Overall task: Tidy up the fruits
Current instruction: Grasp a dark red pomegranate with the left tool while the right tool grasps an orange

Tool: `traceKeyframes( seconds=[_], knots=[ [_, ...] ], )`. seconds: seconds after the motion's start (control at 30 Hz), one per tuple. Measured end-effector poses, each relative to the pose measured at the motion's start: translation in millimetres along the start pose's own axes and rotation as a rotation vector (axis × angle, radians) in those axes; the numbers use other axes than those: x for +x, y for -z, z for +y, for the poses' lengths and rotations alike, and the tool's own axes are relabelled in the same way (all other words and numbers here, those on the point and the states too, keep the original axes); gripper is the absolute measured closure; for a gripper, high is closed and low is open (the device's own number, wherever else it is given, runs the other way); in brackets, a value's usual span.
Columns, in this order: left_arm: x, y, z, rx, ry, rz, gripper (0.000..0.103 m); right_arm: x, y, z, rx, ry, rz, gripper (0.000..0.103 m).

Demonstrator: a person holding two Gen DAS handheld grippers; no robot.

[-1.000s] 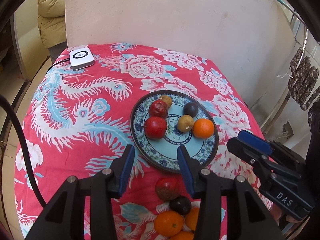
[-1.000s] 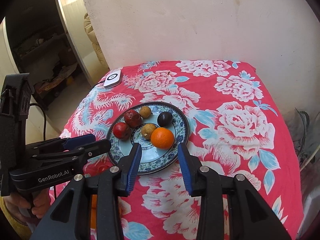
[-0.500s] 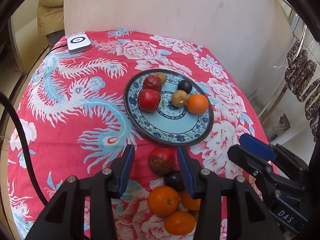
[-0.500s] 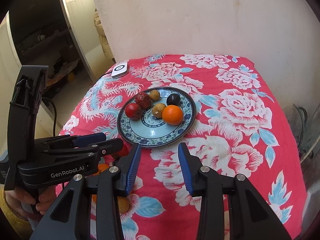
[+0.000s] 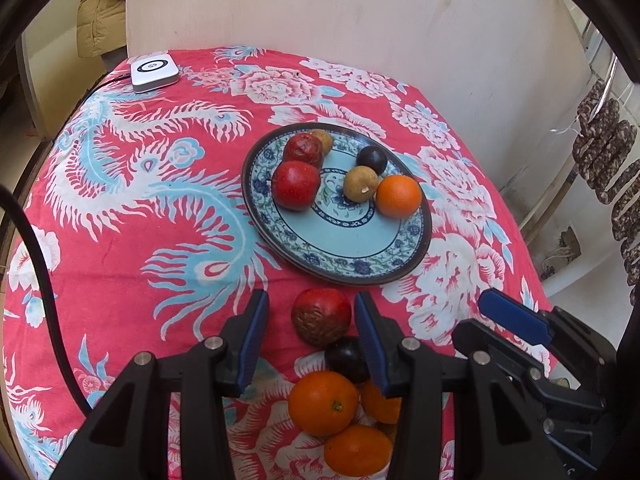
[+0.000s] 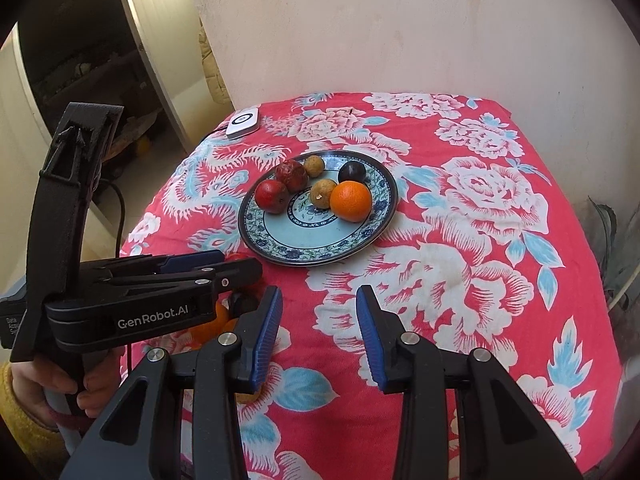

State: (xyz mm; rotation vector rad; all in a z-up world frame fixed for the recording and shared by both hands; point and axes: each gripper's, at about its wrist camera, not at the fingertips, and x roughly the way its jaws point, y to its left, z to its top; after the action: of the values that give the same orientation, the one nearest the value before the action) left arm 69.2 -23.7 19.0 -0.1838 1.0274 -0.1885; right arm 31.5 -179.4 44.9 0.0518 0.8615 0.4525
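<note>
A blue-patterned plate (image 5: 340,240) (image 6: 288,236) holds two red fruits, two tan ones, a dark plum and an orange (image 5: 399,195) (image 6: 351,201). On the cloth in front of it lie a mottled red fruit (image 5: 322,315), a dark plum (image 5: 346,354) and three oranges (image 5: 323,402). My left gripper (image 5: 311,304) (image 6: 236,265) is open, and the red fruit shows between its fingers with a gap on the left side. My right gripper (image 6: 319,300) (image 5: 492,320) is open over bare cloth to the right of the loose fruit, with nothing in it.
A white puck-shaped device (image 5: 154,70) (image 6: 243,122) with a cable sits at the table's far left corner. A plaster wall stands close behind the table. Dried sausages (image 5: 612,160) hang off to the right. A person's hand (image 6: 28,384) in a yellow sleeve holds the left gripper.
The left gripper has come off the plate's near rim, and the loose red fruit now sits between its fingers. The right gripper has backed away from the plate.
</note>
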Motion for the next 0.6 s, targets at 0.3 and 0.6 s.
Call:
traceKeyframes(
  seconds=[0.3, 0.6],
  knots=[
    [2.8, 0.3, 2.6, -0.016, 0.007, 0.002, 0.059, 2.9, 2.0, 0.5, 0.0, -0.003, 0.011, 0.063],
    [0.1, 0.8, -1.3, -0.012, 0.023, 0.001, 0.071, 3.5, 2.5, 2.2, -0.002, -0.004, 0.014, 0.063]
  ],
)
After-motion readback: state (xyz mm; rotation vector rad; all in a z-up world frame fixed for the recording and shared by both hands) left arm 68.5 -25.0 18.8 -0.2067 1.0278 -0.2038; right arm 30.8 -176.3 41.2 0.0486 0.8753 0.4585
